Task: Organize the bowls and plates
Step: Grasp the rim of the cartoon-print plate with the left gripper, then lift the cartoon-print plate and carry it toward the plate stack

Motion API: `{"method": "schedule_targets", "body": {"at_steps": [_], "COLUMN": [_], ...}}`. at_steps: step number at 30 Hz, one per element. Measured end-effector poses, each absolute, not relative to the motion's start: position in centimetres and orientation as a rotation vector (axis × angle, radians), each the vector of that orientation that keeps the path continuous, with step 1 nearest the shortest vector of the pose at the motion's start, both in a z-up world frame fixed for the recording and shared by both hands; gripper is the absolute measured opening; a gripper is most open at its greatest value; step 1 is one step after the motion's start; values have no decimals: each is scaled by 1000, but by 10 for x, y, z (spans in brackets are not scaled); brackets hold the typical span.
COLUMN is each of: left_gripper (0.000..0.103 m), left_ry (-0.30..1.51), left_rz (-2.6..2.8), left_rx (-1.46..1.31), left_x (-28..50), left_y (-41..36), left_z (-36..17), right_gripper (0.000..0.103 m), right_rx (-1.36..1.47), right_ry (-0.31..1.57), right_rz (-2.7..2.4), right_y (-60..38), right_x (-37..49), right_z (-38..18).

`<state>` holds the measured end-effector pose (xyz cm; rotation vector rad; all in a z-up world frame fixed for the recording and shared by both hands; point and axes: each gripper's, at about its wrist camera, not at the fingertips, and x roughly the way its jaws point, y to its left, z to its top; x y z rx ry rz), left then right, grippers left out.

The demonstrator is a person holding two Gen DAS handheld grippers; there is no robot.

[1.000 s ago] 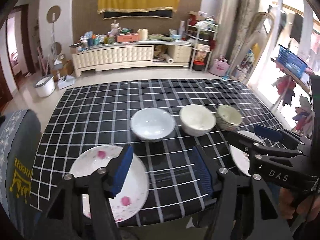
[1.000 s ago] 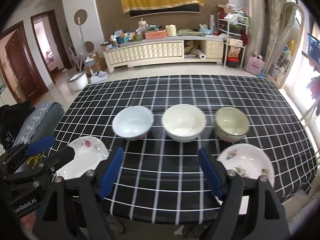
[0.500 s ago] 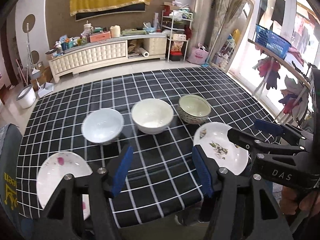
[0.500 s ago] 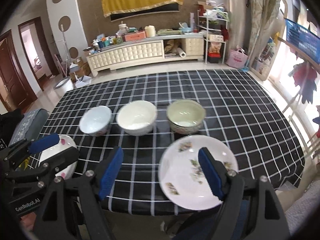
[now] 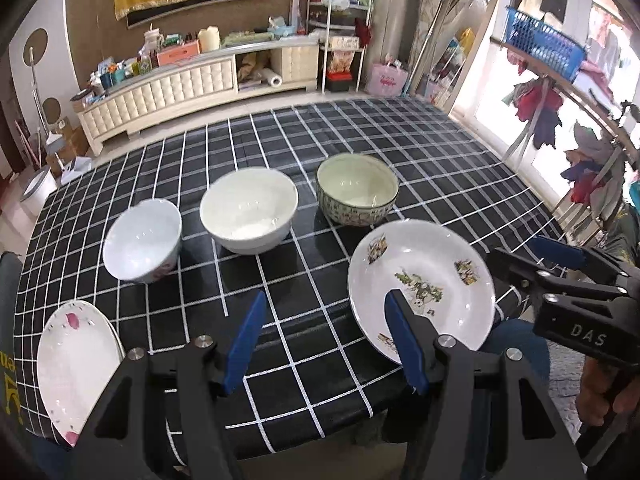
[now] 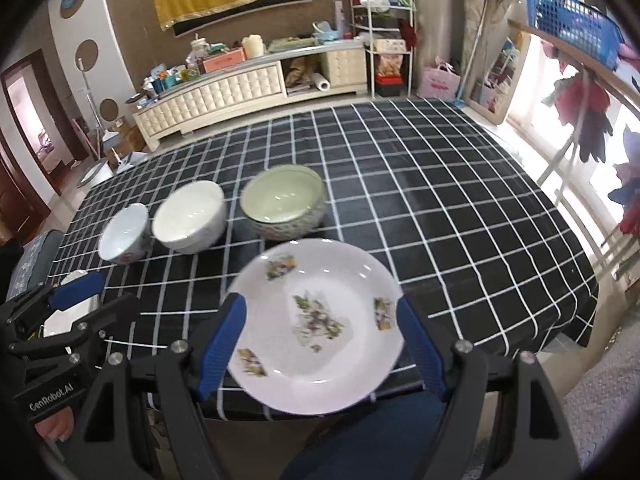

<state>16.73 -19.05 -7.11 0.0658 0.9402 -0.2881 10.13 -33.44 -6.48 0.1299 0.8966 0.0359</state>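
Where the right gripper [image 6: 320, 344] gapes, patterned plate [image 6: 320, 328] between its fingers.

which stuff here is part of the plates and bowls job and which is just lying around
Job: flower plate, pink plate, blue bowl, white bowl, green bowl.

Lying about: blue basket, pink bag, paper roll, cabinet clutter.

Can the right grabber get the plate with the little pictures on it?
Probably yes. The right gripper is open with the patterned plate lying framed between its blue fingers, at the table's near edge, and nothing sits in between.
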Motion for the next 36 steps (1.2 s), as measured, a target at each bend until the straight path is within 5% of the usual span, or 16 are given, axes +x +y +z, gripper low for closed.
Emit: {"method": "schedule_targets", "body": {"at_steps": [22, 27, 36], "left_gripper": [58, 29, 17], "left_ry": [1184, 1235, 1235], "left_rz": [-321, -337, -368], "left_rx": [53, 56, 74], "left_x": [210, 214, 215], "left_y": [-230, -235, -247], "left_z": [-157, -171, -175], "right_gripper": [80, 59, 35], "right_rx": [182, 169, 190], "right_ry": [1061, 1081, 1121], "right_rz": [31, 9, 33], "right_y": [-378, -383, -388], "right_x": [138, 143, 144], "right_z": [-138, -147, -159]}}
